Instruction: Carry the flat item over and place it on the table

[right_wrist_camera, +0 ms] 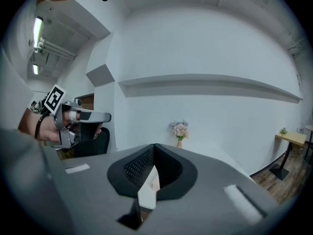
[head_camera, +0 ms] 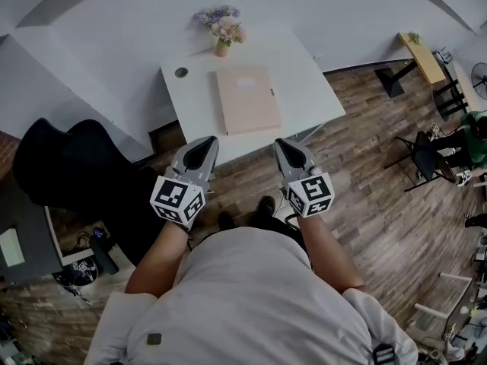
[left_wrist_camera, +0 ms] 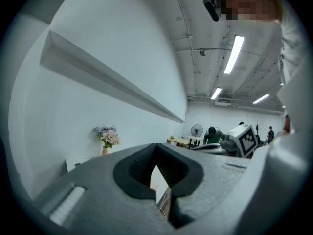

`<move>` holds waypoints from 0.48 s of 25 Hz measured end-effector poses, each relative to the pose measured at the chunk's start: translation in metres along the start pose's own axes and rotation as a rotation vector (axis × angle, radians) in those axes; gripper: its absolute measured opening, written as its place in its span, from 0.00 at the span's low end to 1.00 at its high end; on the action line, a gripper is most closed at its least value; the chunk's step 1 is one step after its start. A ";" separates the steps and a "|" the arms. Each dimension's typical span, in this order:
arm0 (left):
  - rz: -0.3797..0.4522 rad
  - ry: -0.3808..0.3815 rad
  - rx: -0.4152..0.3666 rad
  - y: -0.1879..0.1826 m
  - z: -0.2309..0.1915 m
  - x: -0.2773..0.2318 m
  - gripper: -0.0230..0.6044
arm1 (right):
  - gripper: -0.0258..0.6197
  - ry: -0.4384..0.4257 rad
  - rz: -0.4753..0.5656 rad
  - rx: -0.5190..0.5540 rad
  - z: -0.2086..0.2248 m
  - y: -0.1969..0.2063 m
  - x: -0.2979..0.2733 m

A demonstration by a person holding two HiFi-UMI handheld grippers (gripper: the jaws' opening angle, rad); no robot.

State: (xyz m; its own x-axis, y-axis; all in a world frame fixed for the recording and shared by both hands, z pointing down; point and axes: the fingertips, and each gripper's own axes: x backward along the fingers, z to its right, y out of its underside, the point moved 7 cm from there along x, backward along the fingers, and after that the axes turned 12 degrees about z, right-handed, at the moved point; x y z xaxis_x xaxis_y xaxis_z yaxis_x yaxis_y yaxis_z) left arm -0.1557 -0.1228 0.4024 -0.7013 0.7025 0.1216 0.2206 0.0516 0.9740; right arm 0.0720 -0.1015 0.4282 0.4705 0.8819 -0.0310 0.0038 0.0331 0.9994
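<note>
The flat item, a pale pink board [head_camera: 248, 99], lies flat in the middle of the white table [head_camera: 304, 82]. Neither gripper touches it. My left gripper [head_camera: 211, 140] hovers just off the table's near edge, left of the board, with its jaws shut and nothing between them [left_wrist_camera: 156, 146]. Level with it on the other side, my right gripper [head_camera: 280, 142] is likewise shut and empty [right_wrist_camera: 155, 146]. Each gripper also shows in the other's view: the right gripper [left_wrist_camera: 244, 140] and the left gripper [right_wrist_camera: 73, 119].
A small vase of flowers [head_camera: 221, 29] stands at the table's far edge, and a round cable hole [head_camera: 181, 72] sits at its left. A black chair [head_camera: 68, 166] is on the left. Wooden floor [head_camera: 365, 173] with other furniture [head_camera: 426, 59] lies to the right.
</note>
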 end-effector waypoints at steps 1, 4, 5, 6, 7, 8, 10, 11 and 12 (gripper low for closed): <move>0.000 -0.003 0.005 0.002 0.001 0.001 0.04 | 0.05 -0.009 0.000 0.002 -0.001 -0.001 0.002; -0.004 -0.018 0.013 0.008 0.007 0.005 0.04 | 0.05 -0.036 -0.001 0.001 -0.002 -0.001 0.009; -0.003 -0.025 0.015 0.010 0.011 0.006 0.04 | 0.05 -0.043 0.000 0.000 -0.002 -0.001 0.012; -0.001 -0.031 0.016 0.011 0.015 0.007 0.04 | 0.05 -0.050 0.002 -0.003 -0.001 -0.002 0.016; 0.002 -0.036 0.016 0.011 0.021 0.008 0.04 | 0.05 -0.056 0.005 -0.005 0.001 -0.003 0.020; 0.005 -0.039 0.014 0.011 0.028 0.007 0.04 | 0.05 -0.062 0.008 -0.007 0.003 -0.004 0.025; 0.009 -0.043 0.006 0.012 0.045 0.005 0.04 | 0.05 -0.075 0.014 -0.005 0.009 -0.006 0.036; 0.009 -0.048 0.003 0.012 0.053 0.004 0.04 | 0.05 -0.081 0.017 -0.005 0.012 -0.006 0.043; 0.010 -0.057 0.002 0.014 0.062 0.004 0.04 | 0.05 -0.089 0.018 -0.006 0.015 -0.006 0.051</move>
State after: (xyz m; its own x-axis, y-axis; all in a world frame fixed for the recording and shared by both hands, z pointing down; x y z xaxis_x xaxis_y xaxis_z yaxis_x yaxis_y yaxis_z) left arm -0.1134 -0.0753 0.4044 -0.6595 0.7420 0.1202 0.2289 0.0460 0.9724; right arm 0.1093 -0.0642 0.4207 0.5467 0.8373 -0.0114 -0.0110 0.0208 0.9997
